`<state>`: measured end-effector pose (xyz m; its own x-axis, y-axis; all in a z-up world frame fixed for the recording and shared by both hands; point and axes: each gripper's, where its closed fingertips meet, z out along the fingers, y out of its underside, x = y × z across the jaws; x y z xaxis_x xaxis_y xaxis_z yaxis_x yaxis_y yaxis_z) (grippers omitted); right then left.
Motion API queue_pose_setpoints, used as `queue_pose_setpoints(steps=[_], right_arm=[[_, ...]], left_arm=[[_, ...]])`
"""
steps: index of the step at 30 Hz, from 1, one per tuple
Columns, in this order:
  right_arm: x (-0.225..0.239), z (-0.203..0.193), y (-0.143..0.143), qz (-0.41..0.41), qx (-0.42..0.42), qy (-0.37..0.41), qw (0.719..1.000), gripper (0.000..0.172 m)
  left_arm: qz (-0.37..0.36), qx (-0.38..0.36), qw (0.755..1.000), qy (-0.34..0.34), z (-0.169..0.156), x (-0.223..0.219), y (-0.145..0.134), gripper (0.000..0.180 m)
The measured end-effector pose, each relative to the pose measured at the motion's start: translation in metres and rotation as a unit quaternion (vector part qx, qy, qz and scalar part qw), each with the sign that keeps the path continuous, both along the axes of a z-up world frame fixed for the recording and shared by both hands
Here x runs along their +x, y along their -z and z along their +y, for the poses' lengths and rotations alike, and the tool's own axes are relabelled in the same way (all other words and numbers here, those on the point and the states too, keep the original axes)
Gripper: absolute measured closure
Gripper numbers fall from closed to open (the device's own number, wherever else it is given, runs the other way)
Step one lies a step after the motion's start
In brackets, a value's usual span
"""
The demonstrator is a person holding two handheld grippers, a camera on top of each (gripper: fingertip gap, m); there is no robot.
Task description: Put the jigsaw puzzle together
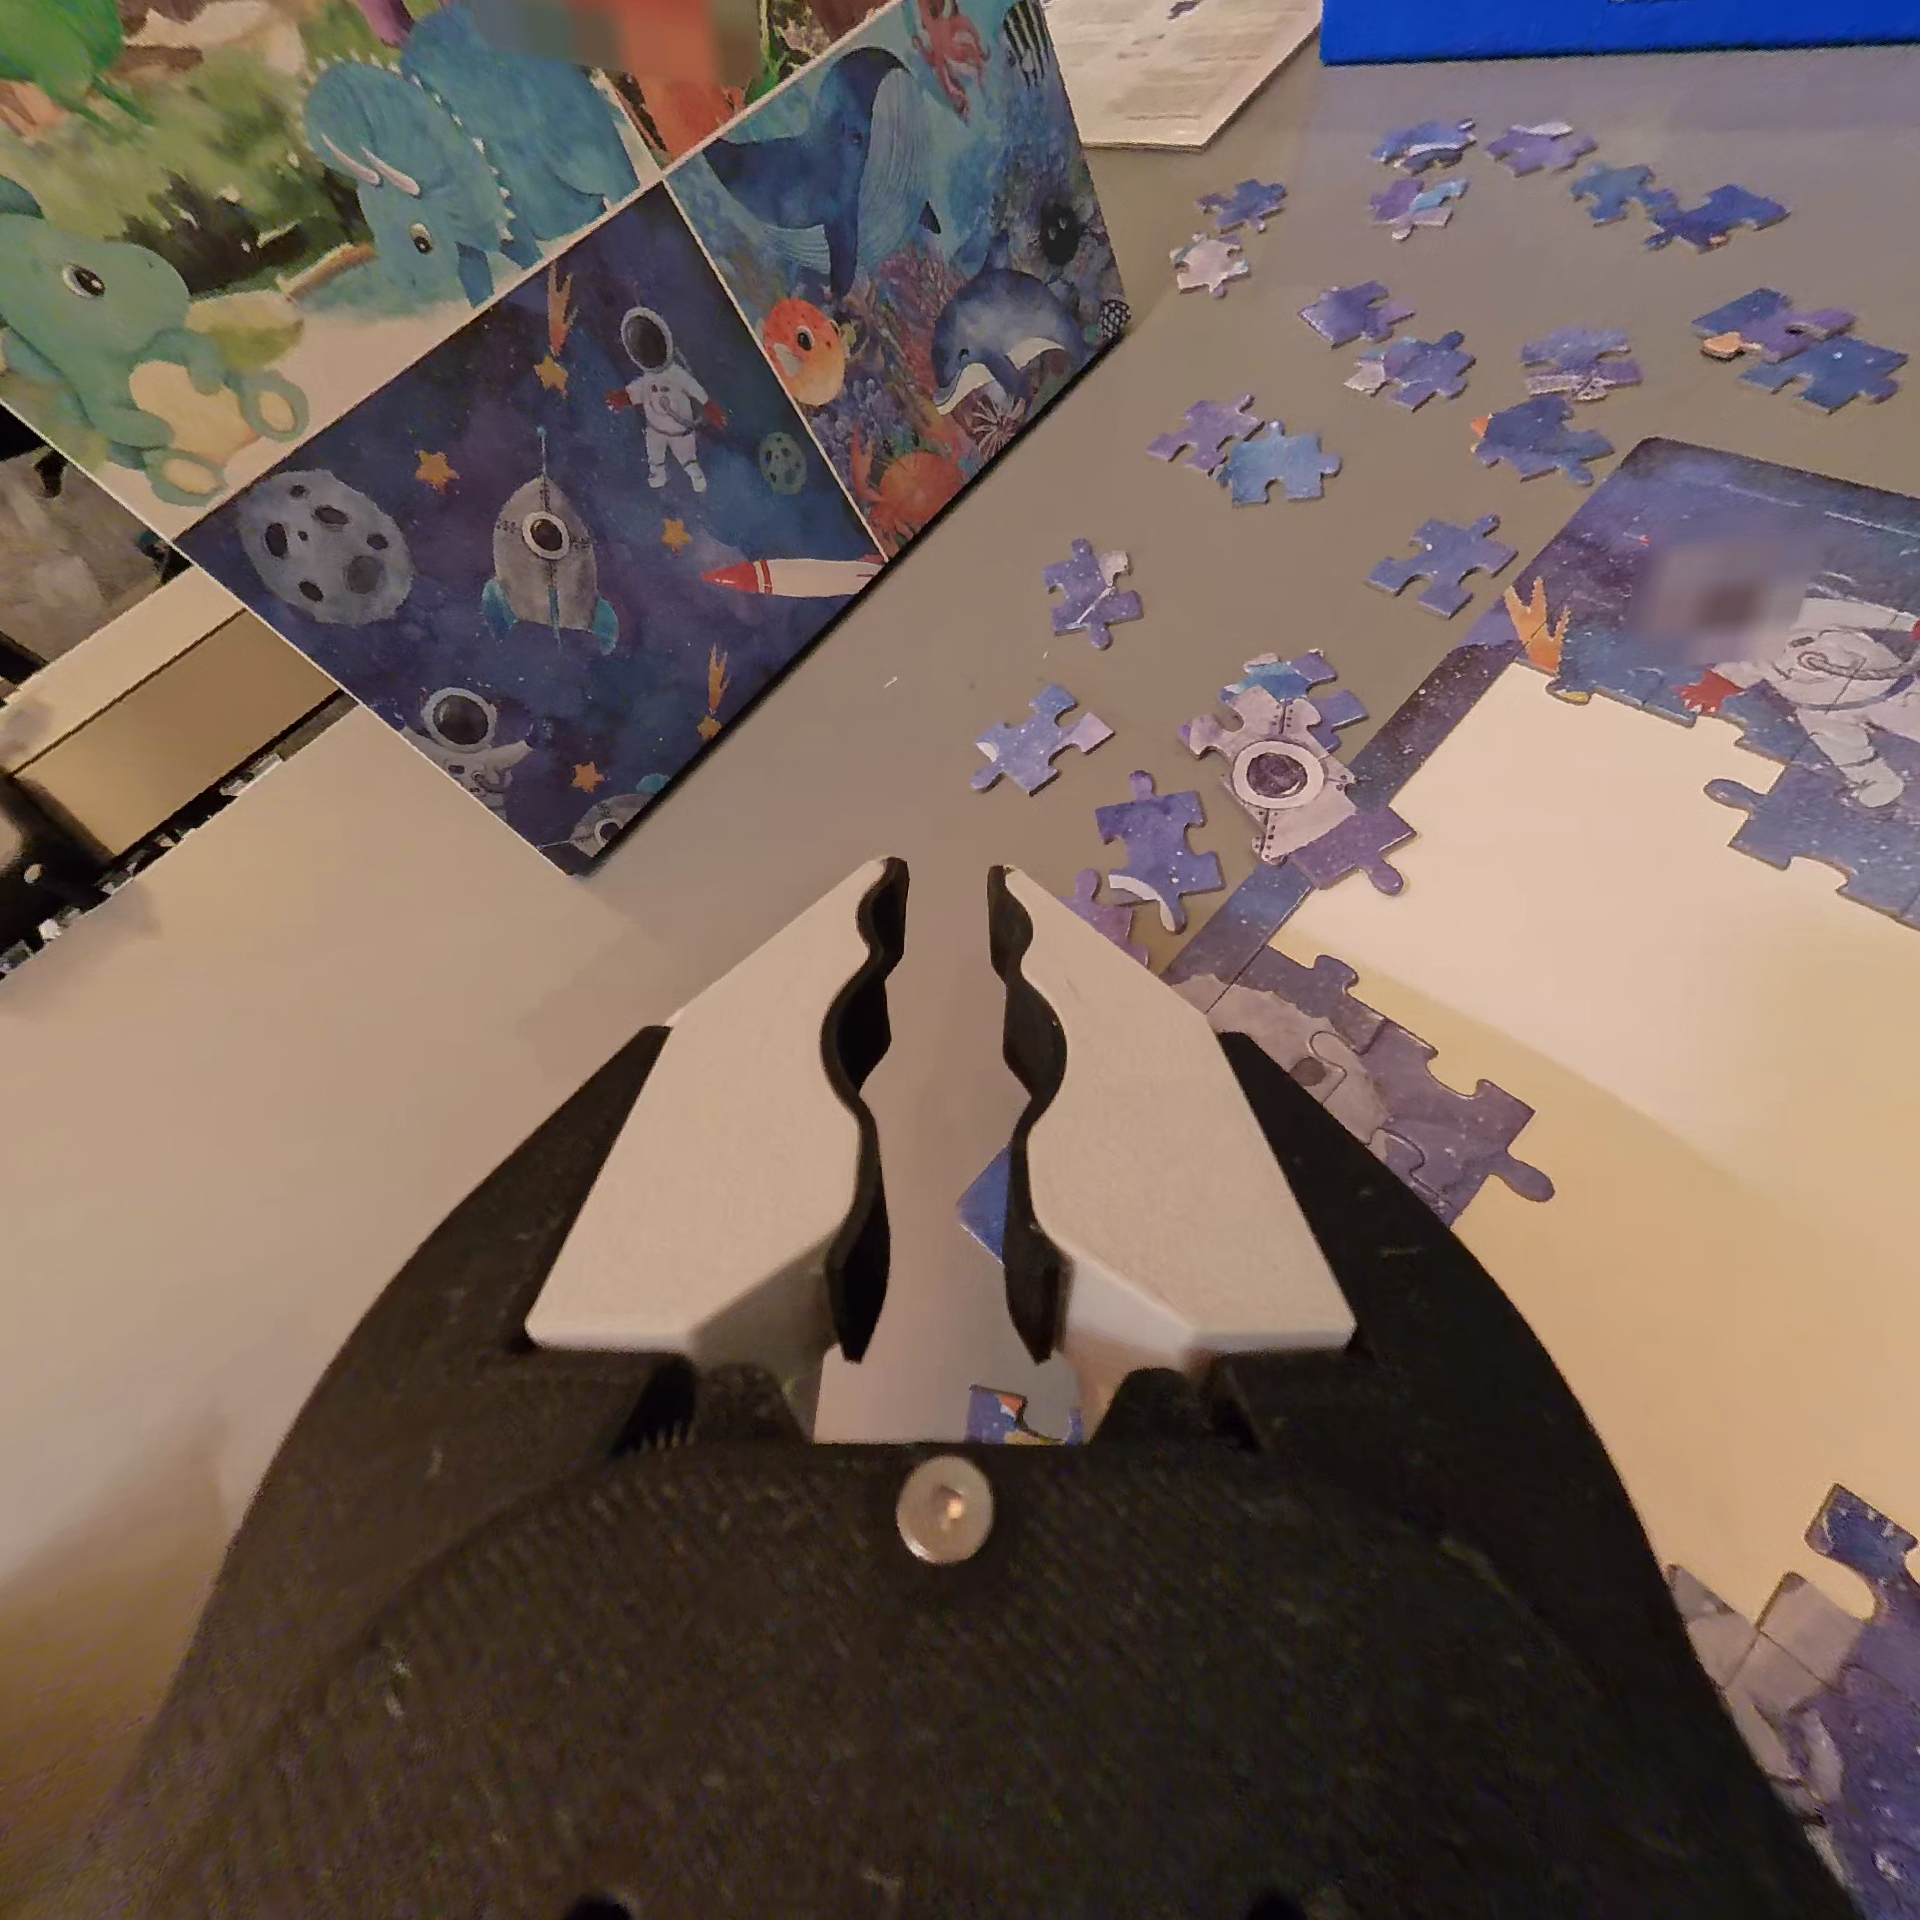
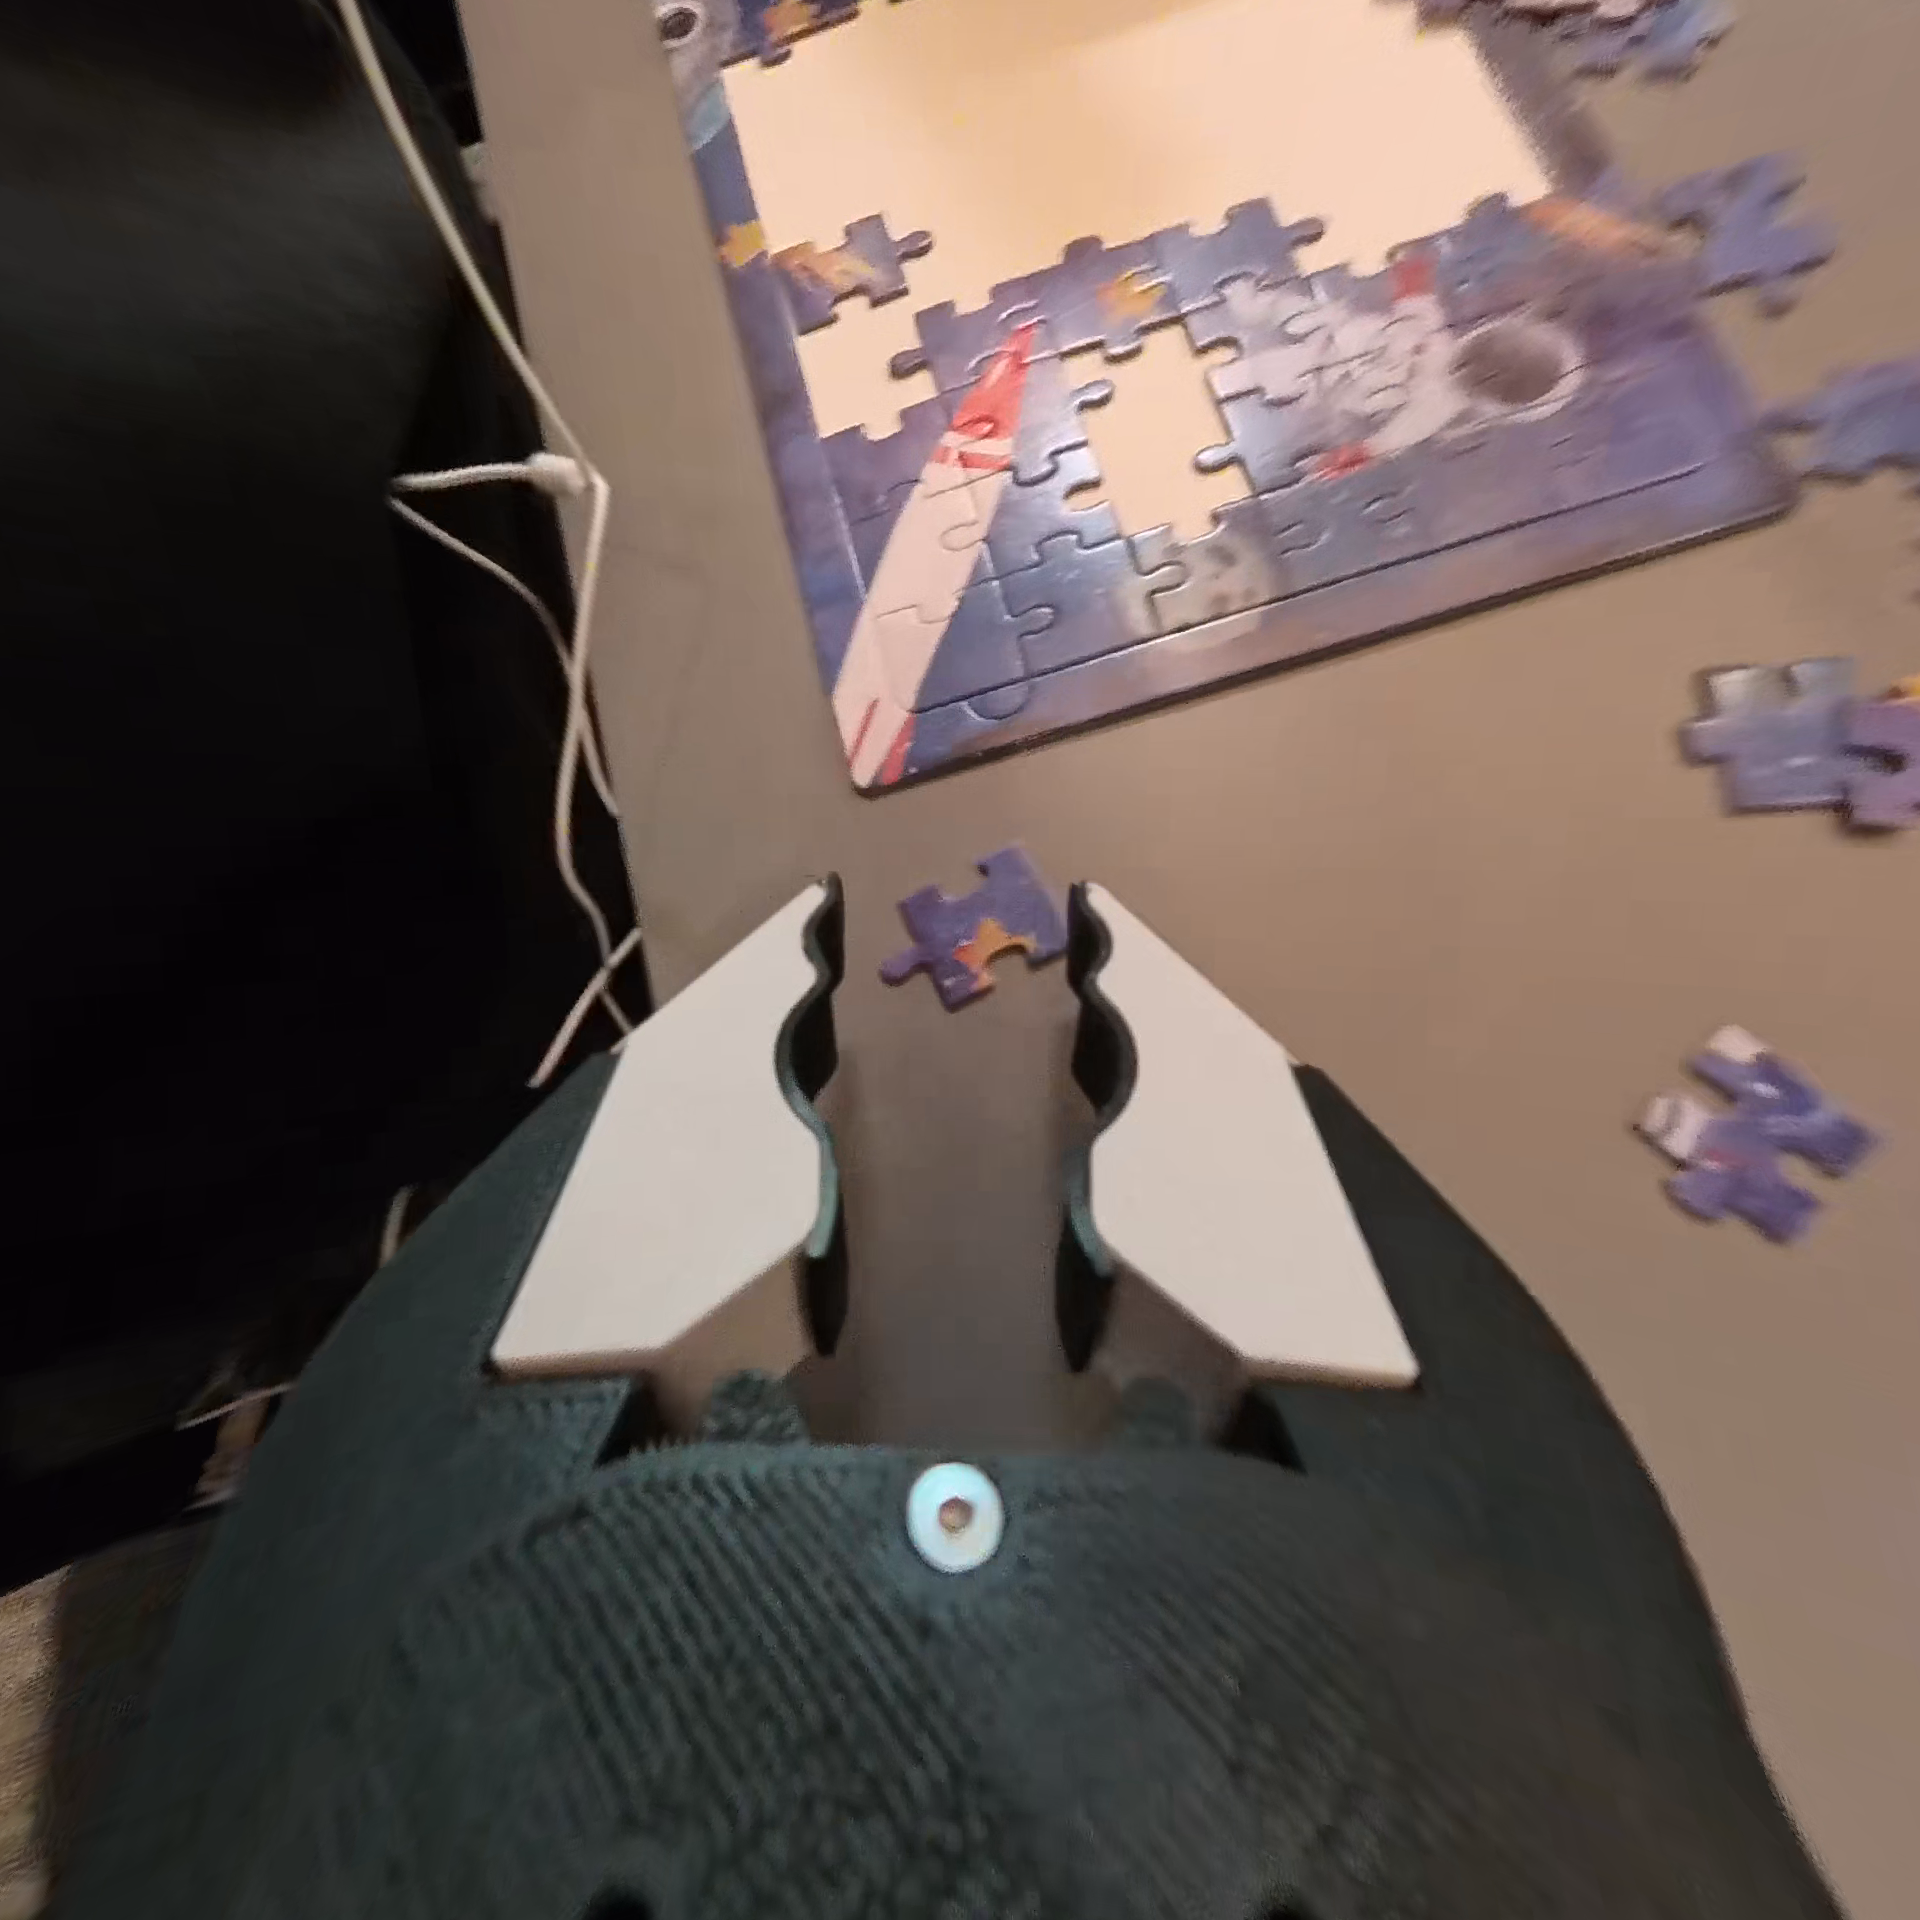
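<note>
Two grippers hang over a grey worktop (image 1: 727,748) strewn with jigsaw parts.

The left gripper (image 1: 943,883) has its fingers (image 1: 727,1122) a narrow way apart with nothing between them; only bare worktop shows in the slit. Just to its right lie loose puzzle pieces (image 1: 1158,842), purple-blue, and the corner of a puzzle board (image 1: 1558,1039) with a cream middle and a partly filled starry border. One bigger joined bit showing a round porthole (image 1: 1283,774) rests at the board's edge. More pieces are scattered farther off toward the top right. Ahead and to the left stands a picture box (image 1: 520,520), tilted, printed with astronauts, a rocket, sea creatures and dinosaurs. A sheet of paper (image 1: 1174,62) and a blue box (image 1: 1621,26) lie at the far edge.

The right gripper (image 2: 954,914) has its fingers (image 2: 675,1143) spread wide and released. A single purple puzzle piece (image 2: 977,930) with an orange star lies flat on the worktop between the fingertips; it sits close to the right tip, with a clear gap on the left, and neither pad presses it. Beyond it is the puzzle board (image 2: 1143,582), its near rows filled, showing a red-and-white rocket. Other pieces (image 2: 1756,1143) lie to the right, blurred. White cables (image 2: 566,582) hang off the worktop's left edge against dark cloth.
</note>
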<state>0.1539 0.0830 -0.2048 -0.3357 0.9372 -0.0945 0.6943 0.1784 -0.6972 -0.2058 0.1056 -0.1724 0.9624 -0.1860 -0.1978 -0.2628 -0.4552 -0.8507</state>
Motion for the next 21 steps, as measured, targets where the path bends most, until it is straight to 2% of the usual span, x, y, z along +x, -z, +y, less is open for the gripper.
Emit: queue_pose_setpoints(steps=[4,7,12,16,17,18,21], right_arm=[[0.000,0.005,0.016,-0.019,0.049,-0.021,0.998,0.124],[-0.005,0.002,0.021,-0.023,0.039,-0.040,0.998,0.124],[-0.006,0.003,0.022,-0.025,0.038,-0.054,0.998,0.142],[-0.005,0.001,0.021,-0.020,0.036,-0.050,0.998,0.143],[-0.004,0.000,0.020,-0.017,0.036,-0.055,0.998,0.160],[-0.004,0.001,0.019,-0.012,0.041,-0.055,0.998,0.170],[-0.006,0.003,0.021,-0.015,0.037,-0.041,0.998,0.157]], left_arm=[[-0.002,0.004,1.000,-0.002,0.000,-0.001,-0.002,0.166],[-0.003,0.002,1.000,-0.001,0.000,0.000,-0.001,0.165],[0.001,0.004,1.000,-0.002,0.000,-0.001,-0.001,0.165],[-0.002,0.001,1.000,-0.001,0.000,-0.001,0.000,0.165],[-0.003,0.001,1.000,0.000,0.000,-0.001,0.001,0.166],[-0.002,0.000,1.000,0.001,0.001,0.000,0.001,0.165],[-0.001,-0.003,1.000,0.003,0.001,0.001,0.003,0.165]])
